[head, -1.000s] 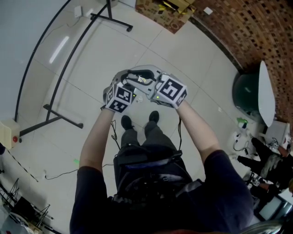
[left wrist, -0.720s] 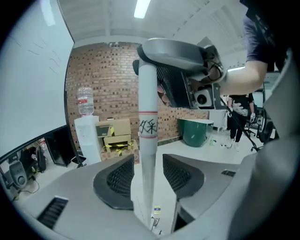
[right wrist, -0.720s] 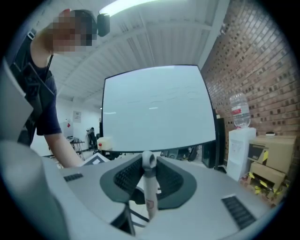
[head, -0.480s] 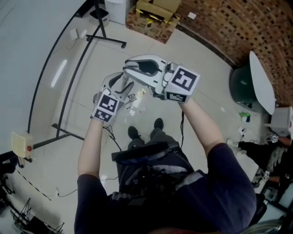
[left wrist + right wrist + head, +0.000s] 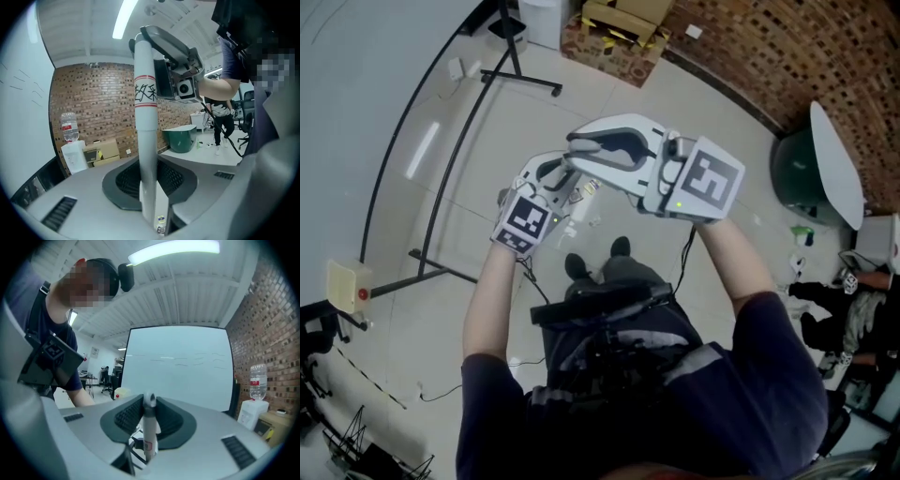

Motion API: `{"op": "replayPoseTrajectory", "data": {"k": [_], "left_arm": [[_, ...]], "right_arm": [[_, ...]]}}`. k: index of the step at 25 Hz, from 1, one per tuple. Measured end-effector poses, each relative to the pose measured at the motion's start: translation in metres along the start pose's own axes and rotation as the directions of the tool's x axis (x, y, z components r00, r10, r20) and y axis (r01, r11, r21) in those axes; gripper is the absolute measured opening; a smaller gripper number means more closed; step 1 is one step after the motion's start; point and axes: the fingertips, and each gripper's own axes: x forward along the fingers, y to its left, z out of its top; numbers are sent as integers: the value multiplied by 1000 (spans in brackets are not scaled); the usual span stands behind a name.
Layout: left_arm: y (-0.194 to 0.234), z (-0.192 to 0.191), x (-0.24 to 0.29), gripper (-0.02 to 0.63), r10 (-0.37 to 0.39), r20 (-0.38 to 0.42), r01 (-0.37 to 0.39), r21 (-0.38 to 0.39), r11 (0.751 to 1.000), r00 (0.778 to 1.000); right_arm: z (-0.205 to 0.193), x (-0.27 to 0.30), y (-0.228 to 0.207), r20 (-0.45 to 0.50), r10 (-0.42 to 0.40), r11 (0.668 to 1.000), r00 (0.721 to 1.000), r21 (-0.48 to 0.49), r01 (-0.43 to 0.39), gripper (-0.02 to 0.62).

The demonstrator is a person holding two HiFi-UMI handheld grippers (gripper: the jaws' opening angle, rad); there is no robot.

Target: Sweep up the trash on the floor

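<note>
A white broom handle [image 5: 145, 117] with red bands and black writing stands upright between the jaws of my left gripper [image 5: 149, 187]. Those jaws have just been closing and now press on it. The handle's top end [image 5: 149, 413], with a hanging hole, sits in my right gripper [image 5: 149, 427], whose jaws have closed slightly. It appears to be the same pole. In the head view both grippers are held high at chest level, the left gripper [image 5: 565, 173] just under the right gripper [image 5: 586, 141]. The handle [image 5: 584, 194] shows there only as a short piece. Its lower end is hidden.
A black tube stand [image 5: 441, 122] runs along the floor at left. A cardboard box [image 5: 619, 33] sits by the brick wall [image 5: 769, 56]. A green bin [image 5: 797, 178] and white table [image 5: 839, 159] stand at right. My shoes [image 5: 595, 258] are directly below.
Both grippers have risen toward the head camera with the handle and look larger. The right one now sits higher than and to the right of the left one.
</note>
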Motion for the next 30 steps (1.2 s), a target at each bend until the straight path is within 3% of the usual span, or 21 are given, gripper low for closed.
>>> {"op": "replayPoseTrajectory", "data": {"k": [4,8,15,24,27,30], "left_arm": [[13,17,23,71,57,10,-57,1,998,998],[24,31,59,81,81,-17,-81,28,996,997],[12,39,112,98,14,-63,-11,48,999,998],[-16,44,192,86,-165,-124,170,27,985,978],[-20,51,224,86,-184,-150,194,58,979,971],[-25,66,262,86,-189,-155,202,74,977,970]], "right_arm": [[3,-21,-12,-15,-169,978,986,-128,166,94],[-2,-50,-49,4,-311,945,950,-104,310,92],[-8,-96,-107,67,-373,927,925,-6,375,94],[-33,-153,-147,55,-399,917,915,19,399,94],[-42,-181,-163,47,-449,893,892,17,449,94],[-46,-220,-182,54,-539,842,841,7,539,94]]}}
